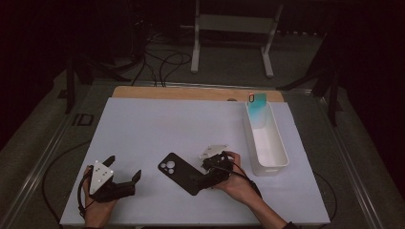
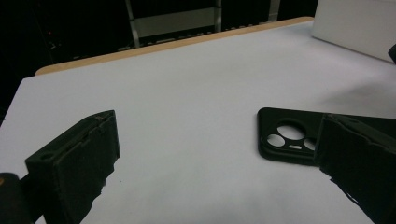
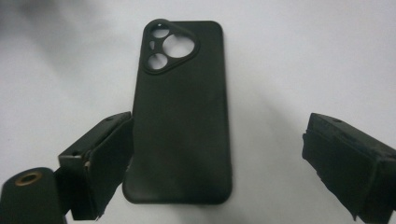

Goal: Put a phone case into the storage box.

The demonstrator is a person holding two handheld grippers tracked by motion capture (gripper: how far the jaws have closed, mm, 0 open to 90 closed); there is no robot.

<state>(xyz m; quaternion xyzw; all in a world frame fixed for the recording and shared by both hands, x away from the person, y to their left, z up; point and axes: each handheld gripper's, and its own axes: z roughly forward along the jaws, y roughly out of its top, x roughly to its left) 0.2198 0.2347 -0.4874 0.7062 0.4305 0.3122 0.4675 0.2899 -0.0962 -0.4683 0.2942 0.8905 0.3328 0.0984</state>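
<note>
Right gripper (image 3: pixel 219 172) jaws apart, black phone case (image 3: pixel 182 112) between — lower edge part-hidden.

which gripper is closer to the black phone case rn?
Right. The right gripper sits over the near end of the black phone case, jaws open either side of it. The left gripper is off to the case's left, open, apart from it.
</note>
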